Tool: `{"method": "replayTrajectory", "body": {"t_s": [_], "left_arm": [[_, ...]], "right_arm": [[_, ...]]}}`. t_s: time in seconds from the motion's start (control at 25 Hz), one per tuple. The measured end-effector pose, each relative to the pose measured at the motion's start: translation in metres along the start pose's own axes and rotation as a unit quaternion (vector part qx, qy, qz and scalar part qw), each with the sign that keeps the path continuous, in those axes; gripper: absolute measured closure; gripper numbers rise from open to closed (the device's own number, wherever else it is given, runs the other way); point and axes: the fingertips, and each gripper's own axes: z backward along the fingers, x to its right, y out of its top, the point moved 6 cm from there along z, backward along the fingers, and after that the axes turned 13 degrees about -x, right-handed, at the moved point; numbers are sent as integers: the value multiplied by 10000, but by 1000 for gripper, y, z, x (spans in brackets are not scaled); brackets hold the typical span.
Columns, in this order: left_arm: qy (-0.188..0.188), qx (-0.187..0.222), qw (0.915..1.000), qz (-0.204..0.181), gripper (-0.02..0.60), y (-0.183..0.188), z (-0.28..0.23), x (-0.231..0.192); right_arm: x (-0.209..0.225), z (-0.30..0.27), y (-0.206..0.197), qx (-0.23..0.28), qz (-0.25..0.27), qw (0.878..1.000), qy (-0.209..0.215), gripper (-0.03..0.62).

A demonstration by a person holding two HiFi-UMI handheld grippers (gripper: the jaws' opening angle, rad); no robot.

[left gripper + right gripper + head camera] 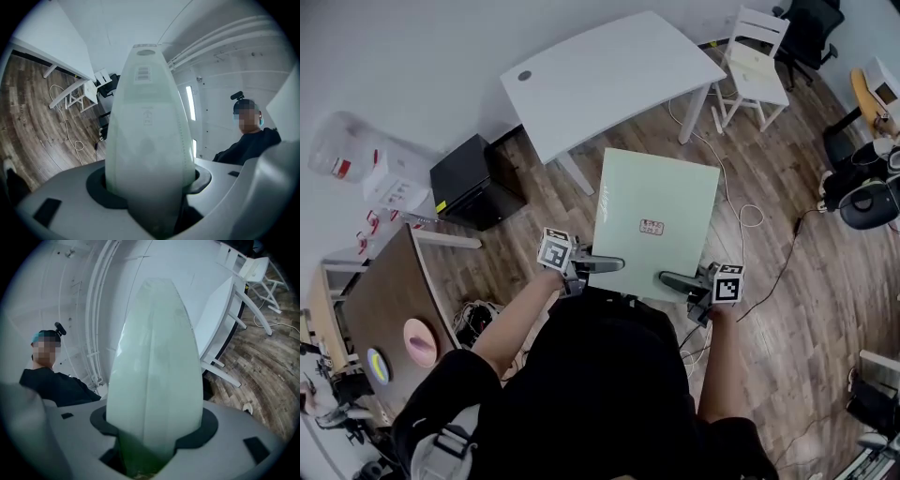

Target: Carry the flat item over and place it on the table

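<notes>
A flat pale green board (656, 220) with a small label at its middle is held level above the wooden floor, just in front of the white table (600, 70). My left gripper (600, 265) clamps the board's near edge on the left, and my right gripper (680, 279) clamps the same edge on the right. In the left gripper view the board (147, 117) stands edge-on between the jaws of the left gripper (150, 187). The right gripper view shows the board (154, 357) the same way, wedged in the right gripper (154, 437).
A white chair (755, 66) stands right of the white table. A black box (473, 183) sits on the floor to its left. A brown table (389, 300) with a pink item is at the near left. Cables (741, 211) trail over the floor on the right.
</notes>
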Motion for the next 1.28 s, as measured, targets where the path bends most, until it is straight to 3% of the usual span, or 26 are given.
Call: {"method": "replayTrajectory", "body": {"t_s": [0.56, 0.72, 1.0, 1.28], "left_arm": [[-313, -430, 9983, 238, 287, 41, -40, -47], [-394, -580, 9971, 288, 288, 66, -35, -69], [-491, -333, 9967, 560, 288, 130, -37, -100], [-360, -633, 9962, 485, 288, 210, -20, -132]], "right_arm": [[31, 46, 16, 507, -456, 9973, -273, 298], [47, 50, 46, 517, -573, 9965, -323, 298], [78, 64, 108, 491, -705, 9956, -382, 298], [113, 67, 184, 665, -712, 9947, -321, 298]]}}
